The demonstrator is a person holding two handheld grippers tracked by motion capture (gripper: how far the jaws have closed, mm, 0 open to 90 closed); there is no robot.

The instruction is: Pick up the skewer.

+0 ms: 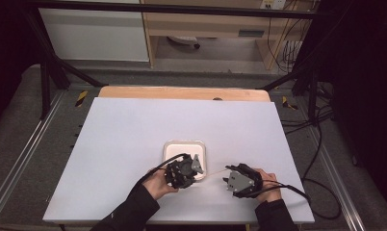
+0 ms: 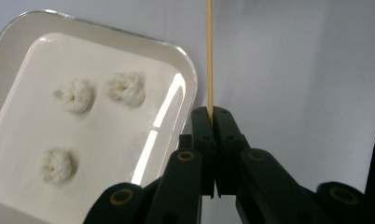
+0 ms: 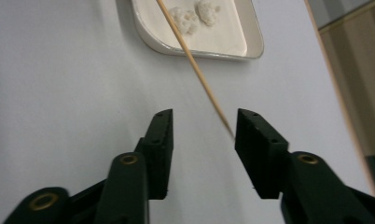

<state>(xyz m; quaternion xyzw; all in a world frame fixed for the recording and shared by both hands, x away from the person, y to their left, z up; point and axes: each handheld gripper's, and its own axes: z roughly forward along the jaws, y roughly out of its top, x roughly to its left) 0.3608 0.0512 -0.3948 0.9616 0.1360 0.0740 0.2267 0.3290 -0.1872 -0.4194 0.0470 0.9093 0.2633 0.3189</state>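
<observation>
A thin wooden skewer (image 2: pixel 209 56) runs between my two grippers, just in front of a white tray (image 1: pixel 184 144). My left gripper (image 2: pixel 210 114) is shut on one end of the skewer, beside the tray's right rim (image 2: pixel 189 81). Three white fluffy lumps (image 2: pixel 76 95) lie in the tray. The skewer (image 3: pixel 195 65) slants down from over the tray, and its tip ends close to the right-hand jaw of my right gripper (image 3: pixel 204 123). That gripper's jaws stand apart and do not press on it. In the high view the left gripper (image 1: pixel 200 169) and right gripper (image 1: pixel 227 174) face each other.
The tray stands in the front middle of a white tabletop (image 1: pixel 134 125). A wooden strip (image 1: pixel 182 92) edges the far side. Black frame bars (image 1: pixel 52 72) and cables (image 1: pixel 321 144) flank the table. The person's dark sleeves (image 1: pixel 138 207) come in from the near edge.
</observation>
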